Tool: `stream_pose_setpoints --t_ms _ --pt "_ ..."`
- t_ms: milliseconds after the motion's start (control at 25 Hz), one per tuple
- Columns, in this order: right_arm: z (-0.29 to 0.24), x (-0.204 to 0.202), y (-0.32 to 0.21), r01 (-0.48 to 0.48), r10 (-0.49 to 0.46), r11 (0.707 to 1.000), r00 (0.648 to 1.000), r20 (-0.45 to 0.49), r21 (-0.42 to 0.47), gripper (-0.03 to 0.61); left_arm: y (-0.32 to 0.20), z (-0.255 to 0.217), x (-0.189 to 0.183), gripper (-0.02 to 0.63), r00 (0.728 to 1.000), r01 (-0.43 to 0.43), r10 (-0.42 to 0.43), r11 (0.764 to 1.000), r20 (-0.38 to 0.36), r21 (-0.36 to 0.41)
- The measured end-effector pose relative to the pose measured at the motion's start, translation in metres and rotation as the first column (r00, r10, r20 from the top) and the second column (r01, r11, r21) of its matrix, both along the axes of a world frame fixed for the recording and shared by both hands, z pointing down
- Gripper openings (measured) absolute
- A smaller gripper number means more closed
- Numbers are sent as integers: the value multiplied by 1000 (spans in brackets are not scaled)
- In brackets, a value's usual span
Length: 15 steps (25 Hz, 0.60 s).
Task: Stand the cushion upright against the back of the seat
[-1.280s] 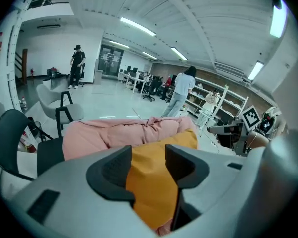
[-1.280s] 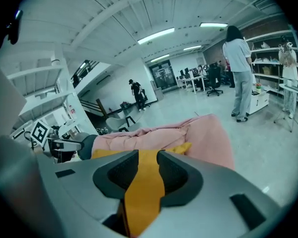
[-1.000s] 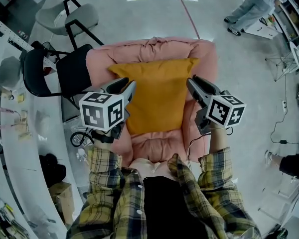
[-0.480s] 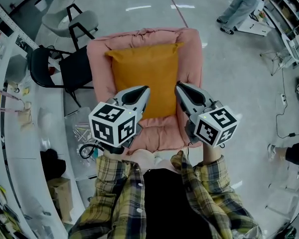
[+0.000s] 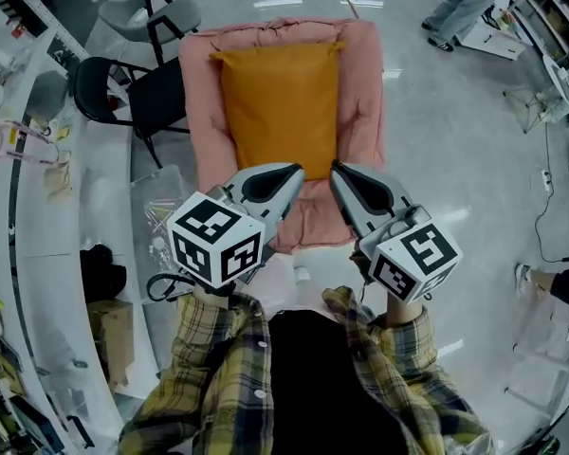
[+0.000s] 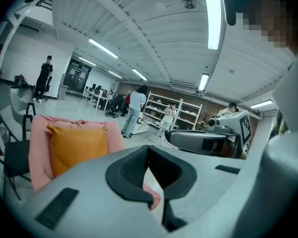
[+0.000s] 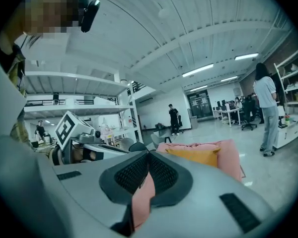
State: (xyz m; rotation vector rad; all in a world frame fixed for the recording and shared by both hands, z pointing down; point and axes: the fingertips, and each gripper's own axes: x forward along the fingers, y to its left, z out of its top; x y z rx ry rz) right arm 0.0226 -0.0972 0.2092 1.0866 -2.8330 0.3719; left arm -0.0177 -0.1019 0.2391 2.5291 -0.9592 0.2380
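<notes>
The orange cushion (image 5: 280, 112) stands against the back of the pink padded seat (image 5: 360, 112), and nothing touches it. My left gripper (image 5: 297, 171) and right gripper (image 5: 337, 171) hover side by side above the seat's front edge, short of the cushion. Both are shut with nothing held. In the left gripper view the closed jaws (image 6: 148, 150) point at the cushion (image 6: 77, 148) and seat (image 6: 37, 148), a way off to the left. In the right gripper view the jaws (image 7: 149, 155) meet at their tips, with pink seat fabric showing through the slit below them, and the cushion (image 7: 193, 155) lies beyond.
A black chair (image 5: 123, 102) stands tight against the seat's left side, with a grey chair (image 5: 152, 8) behind it. A white workbench (image 5: 38, 207) with clutter runs along the left. A person (image 5: 460, 3) stands at the far right near shelving. Grey floor surrounds the seat.
Both grippers left the cushion's sides, drew back toward me and up, and their jaws closed empty. The cushion stays against the seat back, and the seat now looks farther away.
</notes>
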Motion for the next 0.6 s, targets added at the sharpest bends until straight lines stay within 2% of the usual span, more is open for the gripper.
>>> stream_pose_setpoints --t_ms 80,200,600 --pt "5 -4 15 6 -6 1000 1000 -2 -5 28 14 4 -1 5 1000 -14 14 1000 5 -16" --pt "10 -12 32 5 -5 1000 1000 -8 -20 28 29 4 -5 5 999 -26 25 999 -28 -23" --pt "10 -29 60 -25 24 999 998 -66 -20 28 62 -7 -22 5 995 -81 82 997 -62 13"
